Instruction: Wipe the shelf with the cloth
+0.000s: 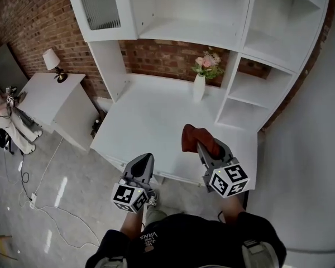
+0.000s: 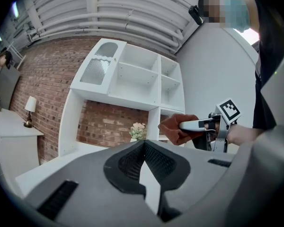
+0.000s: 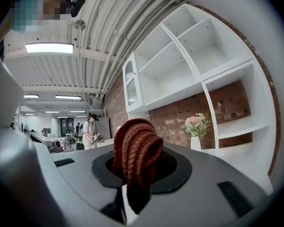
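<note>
1. The cloth [image 3: 136, 155] is a rust-brown ribbed knit. It's bunched into a fat fold and pinched between the jaws of the right gripper [image 1: 207, 149], with a lump sticking out past the tips.
2. In the head view it's held in the air over the front right part of the white desk [image 1: 151, 119]. It's well short of the shelf unit [image 1: 241, 118] and isn't touching any board.
3. The left gripper [image 2: 145, 167] has its jaws closed together with nothing between them, and it sits off to the left.
4. My guess on handling: the cloth is light, soft and floppy, not slippery, and impossible to break. It'll squash flat under pressure and drag a bit on the paint.
5. The best grip is on a thick gathered fold like this one, so it can't slide out. Enough cloth should poke past the jaw tips that fabric meets the shelf, not plastic.
6. The vase of flowers [image 1: 199, 87] stands just beside the lower compartments and looks tippy, so I'd keep sweeps away from it.
</note>
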A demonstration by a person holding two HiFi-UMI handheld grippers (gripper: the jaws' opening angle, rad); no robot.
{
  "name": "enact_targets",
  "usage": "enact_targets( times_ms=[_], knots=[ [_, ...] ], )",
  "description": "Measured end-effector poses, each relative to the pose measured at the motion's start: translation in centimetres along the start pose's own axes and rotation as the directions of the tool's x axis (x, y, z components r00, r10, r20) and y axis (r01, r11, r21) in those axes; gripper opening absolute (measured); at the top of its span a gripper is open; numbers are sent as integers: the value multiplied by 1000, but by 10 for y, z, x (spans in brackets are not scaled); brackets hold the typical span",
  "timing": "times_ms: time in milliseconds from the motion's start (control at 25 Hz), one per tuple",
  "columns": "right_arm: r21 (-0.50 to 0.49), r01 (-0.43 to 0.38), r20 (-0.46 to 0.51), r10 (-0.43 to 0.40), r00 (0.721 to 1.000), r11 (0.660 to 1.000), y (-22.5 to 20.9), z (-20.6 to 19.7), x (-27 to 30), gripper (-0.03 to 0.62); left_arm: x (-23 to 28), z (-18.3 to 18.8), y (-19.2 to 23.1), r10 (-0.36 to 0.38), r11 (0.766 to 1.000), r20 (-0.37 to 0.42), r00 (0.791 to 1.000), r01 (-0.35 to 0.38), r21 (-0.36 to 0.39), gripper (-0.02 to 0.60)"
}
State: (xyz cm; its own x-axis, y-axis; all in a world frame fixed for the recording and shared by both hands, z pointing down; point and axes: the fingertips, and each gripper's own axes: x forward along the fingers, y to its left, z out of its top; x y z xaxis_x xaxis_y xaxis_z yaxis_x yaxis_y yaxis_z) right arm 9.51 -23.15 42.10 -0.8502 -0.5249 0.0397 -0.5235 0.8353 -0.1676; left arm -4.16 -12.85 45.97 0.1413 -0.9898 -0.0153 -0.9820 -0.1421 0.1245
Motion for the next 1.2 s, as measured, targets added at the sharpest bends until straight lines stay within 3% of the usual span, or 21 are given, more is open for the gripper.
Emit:
enact_targets(
  times_ms=[520, 920, 1200],
  knots=[
    [-96, 164, 149, -148, 978, 982, -10, 74, 125, 94, 88, 26, 91, -247, 969, -2, 969, 247, 9, 8],
    [-177, 289, 307, -226, 924, 941, -22, 171, 201, 94, 108, 34, 146, -350, 937, -14, 937, 350, 11, 8],
    [-191, 311, 350, -232, 908, 931, -33, 231, 253, 94, 117, 36, 184, -361, 933, -9, 933, 361, -3, 8]
  ],
)
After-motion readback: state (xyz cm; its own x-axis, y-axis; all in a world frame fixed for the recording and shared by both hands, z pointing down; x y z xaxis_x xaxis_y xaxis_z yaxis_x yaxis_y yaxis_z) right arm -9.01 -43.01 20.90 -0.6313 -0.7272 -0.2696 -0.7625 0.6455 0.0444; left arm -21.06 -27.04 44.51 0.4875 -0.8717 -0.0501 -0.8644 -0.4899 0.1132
